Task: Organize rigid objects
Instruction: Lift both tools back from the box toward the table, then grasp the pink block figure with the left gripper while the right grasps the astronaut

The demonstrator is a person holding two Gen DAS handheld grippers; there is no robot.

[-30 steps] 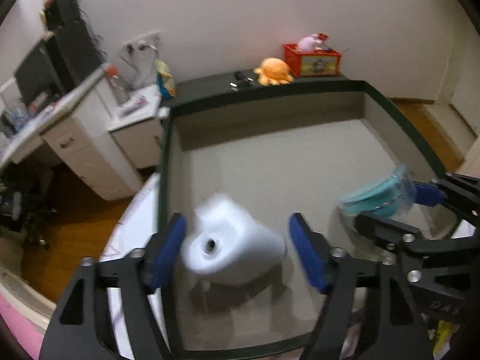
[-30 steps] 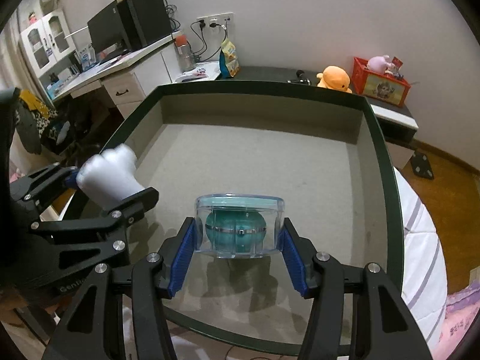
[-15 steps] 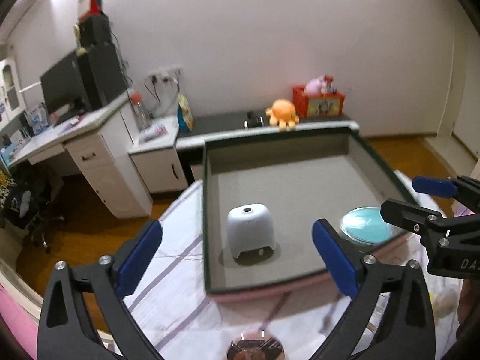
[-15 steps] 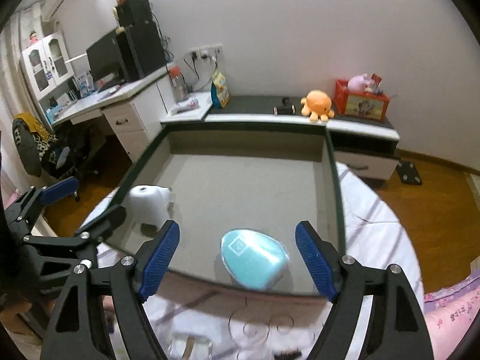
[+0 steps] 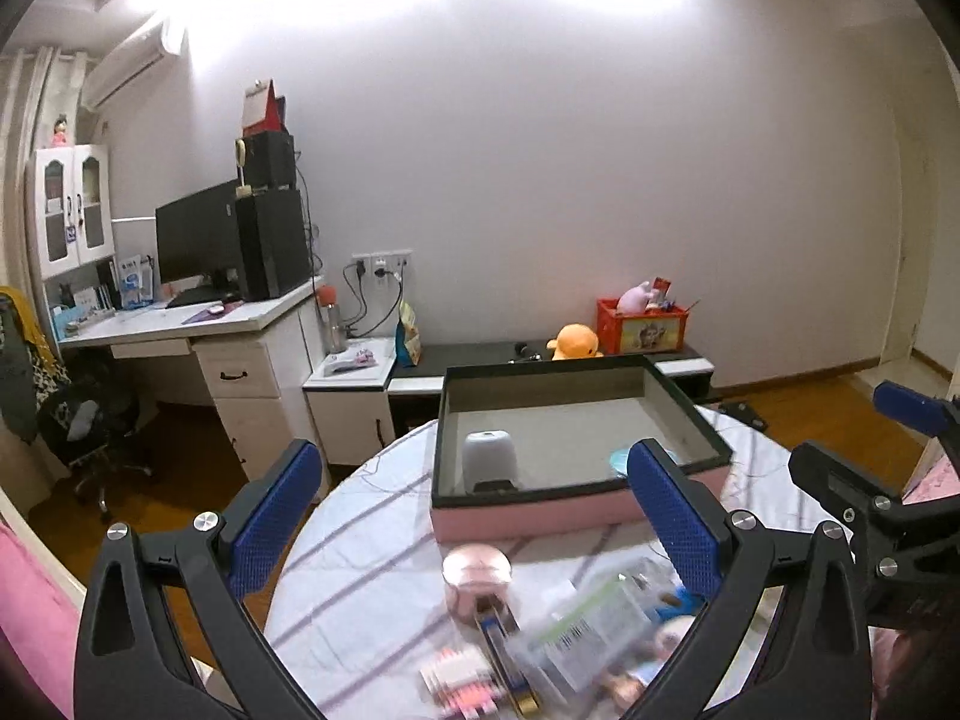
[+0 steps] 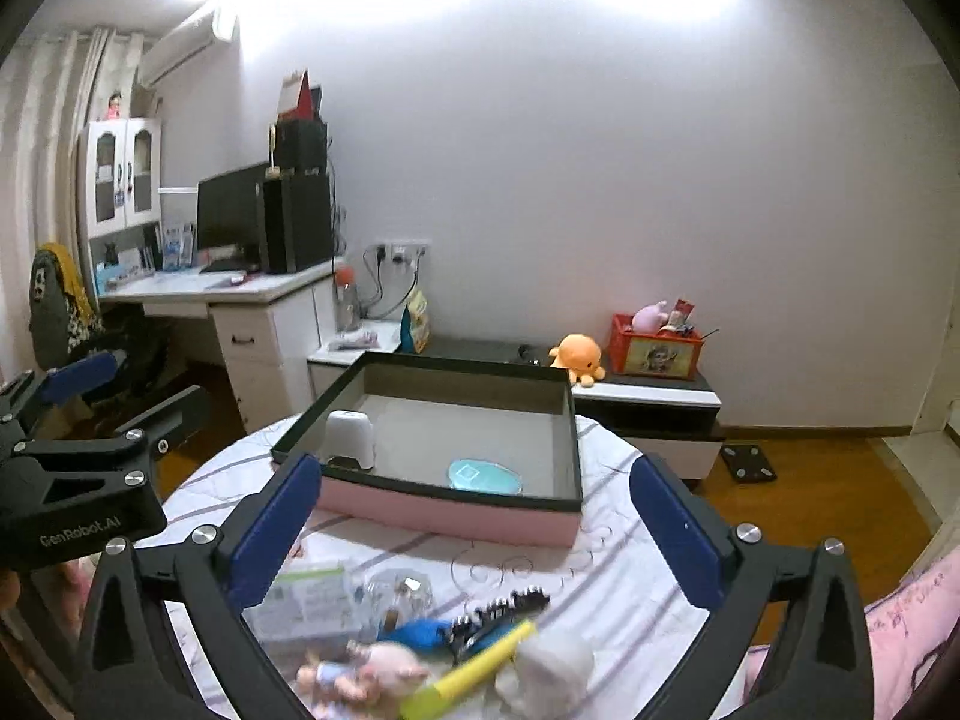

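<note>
A shallow pink box (image 5: 576,510) (image 6: 444,507) with a dark rim sits on the round striped table (image 5: 372,540). Inside it stand a white rounded object (image 5: 489,456) (image 6: 350,438) at the left and a flat teal case (image 5: 618,459) (image 6: 485,474) at the right. My left gripper (image 5: 473,450) is open and empty, held back from the box. My right gripper (image 6: 475,468) hangs beside it with its jaws opening and nothing between them. Each gripper shows at the edge of the other's view: the right gripper (image 5: 852,432), the left gripper (image 6: 144,387).
Loose items lie on the near table: a pink round tin (image 5: 477,576), a green-labelled clear box (image 6: 306,597), a clear jar (image 6: 401,591), a black comb (image 6: 504,606), a yellow tube (image 6: 468,672), a doll (image 6: 360,672). A desk (image 5: 180,324) and low cabinet (image 6: 648,396) stand behind.
Both grippers let go of the white object and the teal case inside the box, opened wide, and drew back and upward. The near clutter on the table has come into view.
</note>
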